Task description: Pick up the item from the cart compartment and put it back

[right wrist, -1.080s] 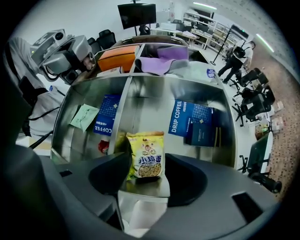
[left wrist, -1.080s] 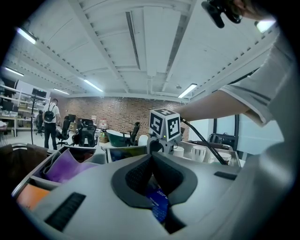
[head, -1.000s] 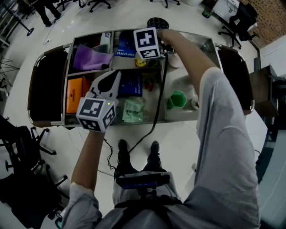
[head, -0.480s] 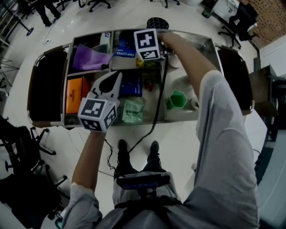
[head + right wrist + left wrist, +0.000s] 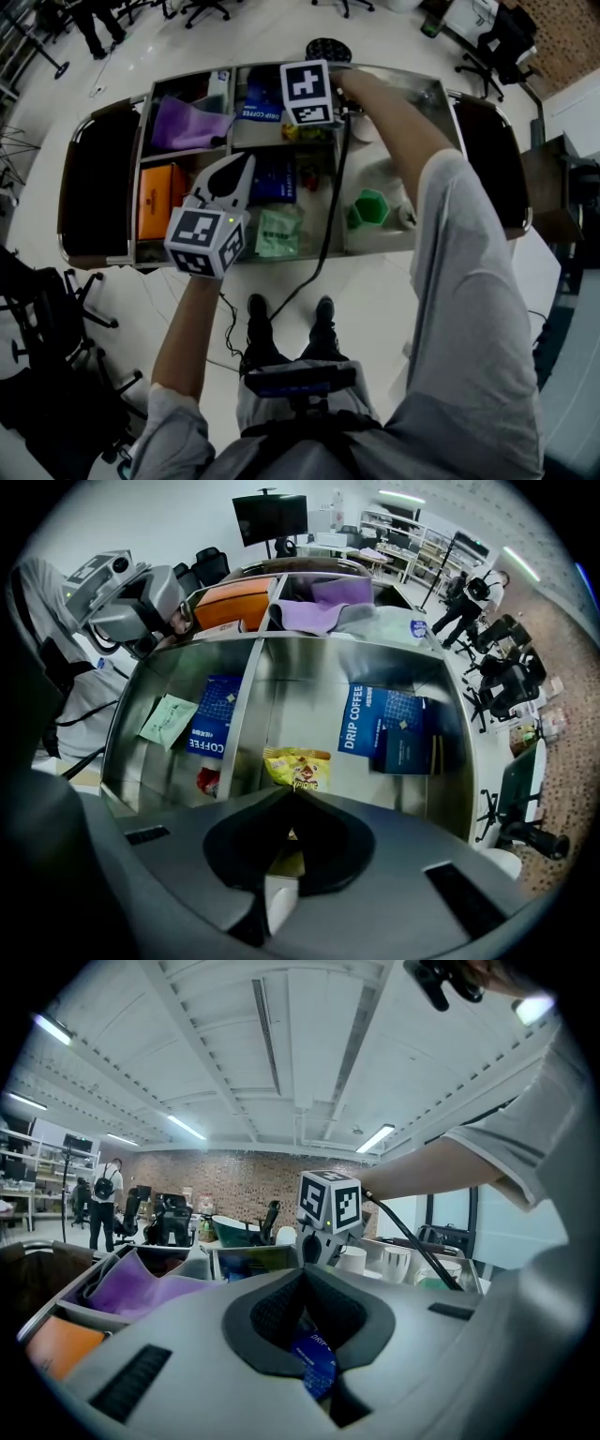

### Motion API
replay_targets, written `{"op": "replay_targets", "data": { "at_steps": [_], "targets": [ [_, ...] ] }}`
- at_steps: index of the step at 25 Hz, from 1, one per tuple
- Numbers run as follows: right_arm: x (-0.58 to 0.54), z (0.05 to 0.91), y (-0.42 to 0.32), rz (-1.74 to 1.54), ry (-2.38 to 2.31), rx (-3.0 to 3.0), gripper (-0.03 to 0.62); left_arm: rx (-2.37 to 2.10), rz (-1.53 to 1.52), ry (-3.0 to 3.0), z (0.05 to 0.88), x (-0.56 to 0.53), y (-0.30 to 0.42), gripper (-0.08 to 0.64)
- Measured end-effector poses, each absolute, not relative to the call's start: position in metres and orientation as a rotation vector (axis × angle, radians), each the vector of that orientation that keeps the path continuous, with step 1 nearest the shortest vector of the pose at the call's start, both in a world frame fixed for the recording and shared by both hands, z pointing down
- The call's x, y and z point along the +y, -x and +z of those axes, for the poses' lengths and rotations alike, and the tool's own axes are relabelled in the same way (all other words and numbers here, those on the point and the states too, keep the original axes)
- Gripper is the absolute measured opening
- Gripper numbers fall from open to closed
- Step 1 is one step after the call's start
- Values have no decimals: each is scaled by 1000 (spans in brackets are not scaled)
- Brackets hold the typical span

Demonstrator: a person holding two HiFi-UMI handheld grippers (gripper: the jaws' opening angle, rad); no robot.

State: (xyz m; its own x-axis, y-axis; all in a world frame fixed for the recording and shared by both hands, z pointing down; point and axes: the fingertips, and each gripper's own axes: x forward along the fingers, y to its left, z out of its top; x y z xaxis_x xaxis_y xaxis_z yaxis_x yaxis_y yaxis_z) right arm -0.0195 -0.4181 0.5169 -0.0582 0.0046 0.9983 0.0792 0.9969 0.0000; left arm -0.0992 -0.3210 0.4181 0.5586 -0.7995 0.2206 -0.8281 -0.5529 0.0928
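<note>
Jaws of the right gripper (image 5: 292, 791) are closed together in the right gripper view, and they pinch the lower edge of the yellow snack packet (image 5: 298, 766). This edge is hidden behind the jaw bodies; only a pale strip shows in the gap. The packet is small and crinkled, with a red mark and dark letters too small to read. It shows at 12 o'clock from the tips, over the steel floor of the cart (image 5: 291, 682) and just beside the divider (image 5: 251, 714); whether it rests on the floor I cannot tell. At 2 o'clock in the same compartment lies a blue coffee pack (image 5: 370, 719), overlapped by a dark blue box (image 5: 410, 747). At 9 o'clock, in the next compartment, are a second coffee pack (image 5: 214, 714), a green sachet (image 5: 167, 719) and a red thing (image 5: 208, 780) half cut off by the gripper.

In the left gripper view the left gripper (image 5: 302, 1271) has its jaws shut with nothing held. Through the hole behind the tips only a piece of a blue pack shows. At 10 o'clock a purple cloth (image 5: 150, 1288) fills one bin. At 2 o'clock white cups (image 5: 398, 1262) stand partly behind a black cable (image 5: 412, 1246).

In the head view the marker cube (image 5: 307, 92) covers the right jaws, and only a yellow corner of the packet is seen at its 6 o'clock. An orange box (image 5: 157, 197) lies at 9 o'clock in the cart, a green cup (image 5: 372, 208) at 4 o'clock
</note>
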Motion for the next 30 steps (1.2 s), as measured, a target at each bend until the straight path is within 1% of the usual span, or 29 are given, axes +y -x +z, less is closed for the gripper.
{"op": "replay_targets", "data": {
  "at_steps": [13, 21, 30],
  "targets": [
    [-417, 475, 23, -103, -82, -1748, 14, -1389, 241, -2606, 412, -312, 98, 5],
    [-415, 427, 29, -199, -275, -1913, 14, -1405, 254, -2622, 402, -305, 95, 5],
    [-390, 396, 22, -193, -477, -2084, 14, -1438, 265, -2628, 395, -298, 100, 5]
  ]
}}
